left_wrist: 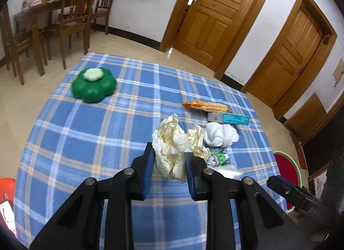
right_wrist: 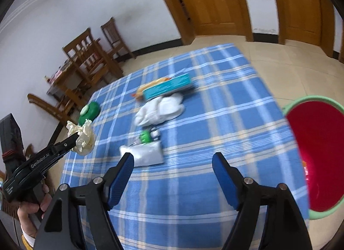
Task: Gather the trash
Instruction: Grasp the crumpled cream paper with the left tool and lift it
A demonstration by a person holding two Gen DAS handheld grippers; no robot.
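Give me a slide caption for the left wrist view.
Left gripper clamps crumpled cream paper above the blue plaid tablecloth.

The right gripper point(right_wrist: 173, 164) hangs over the table point(right_wrist: 225, 121) with fingers point(right_wrist: 123, 172) spread wide. Just beyond the left finger lies a silvery wrapper point(right_wrist: 146, 153). Far left, the left gripper point(right_wrist: 74, 140) pinches crumpled paper point(right_wrist: 83, 136). Right of the fingers stands a red bin point(right_wrist: 318, 153); the blurred white lump point(right_wrist: 161, 110) ahead is possibly cloth.

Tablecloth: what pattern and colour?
Blue plaid with white and pale orange stripes; the tablecloth shows best in the left wrist view.
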